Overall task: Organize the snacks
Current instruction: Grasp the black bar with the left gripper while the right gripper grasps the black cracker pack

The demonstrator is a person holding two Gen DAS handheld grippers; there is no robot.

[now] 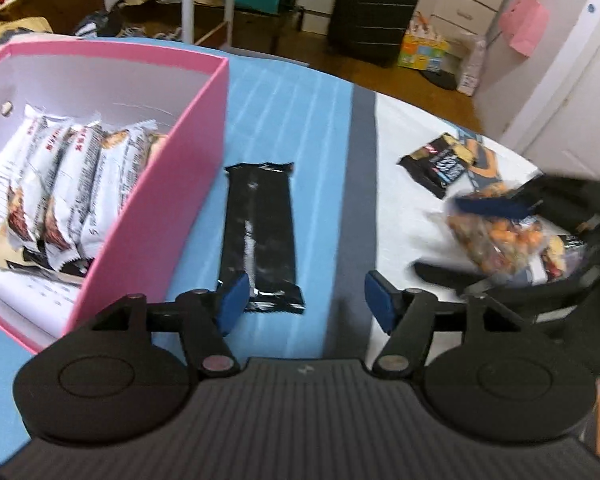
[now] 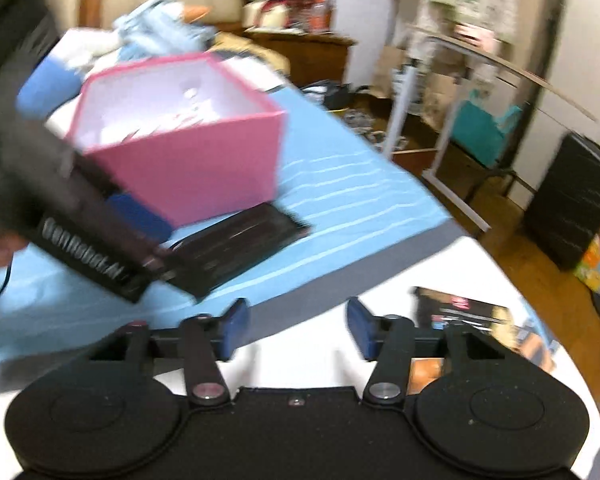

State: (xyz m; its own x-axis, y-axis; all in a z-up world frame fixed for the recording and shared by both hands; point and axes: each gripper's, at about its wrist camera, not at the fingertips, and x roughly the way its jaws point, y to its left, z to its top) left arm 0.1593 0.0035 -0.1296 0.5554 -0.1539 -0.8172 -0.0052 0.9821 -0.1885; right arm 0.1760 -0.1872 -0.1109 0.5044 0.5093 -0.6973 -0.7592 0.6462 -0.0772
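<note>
A pink box stands at the left on the blue cover, with several white-wrapped bars inside. A black-wrapped bar lies on the blue cover just right of the box. My left gripper is open and empty, low over the bar's near end. My right gripper is open and empty over the white cover; in the left wrist view it hovers around a clear bag of orange snacks. A black snack packet lies further back. The pink box and black bar also show in the right wrist view.
The bed surface is blue at left, with a grey stripe and a white part at right. Beyond its edge are a wooden floor, a black suitcase and a white rack. The left gripper's body lies at the left of the right wrist view.
</note>
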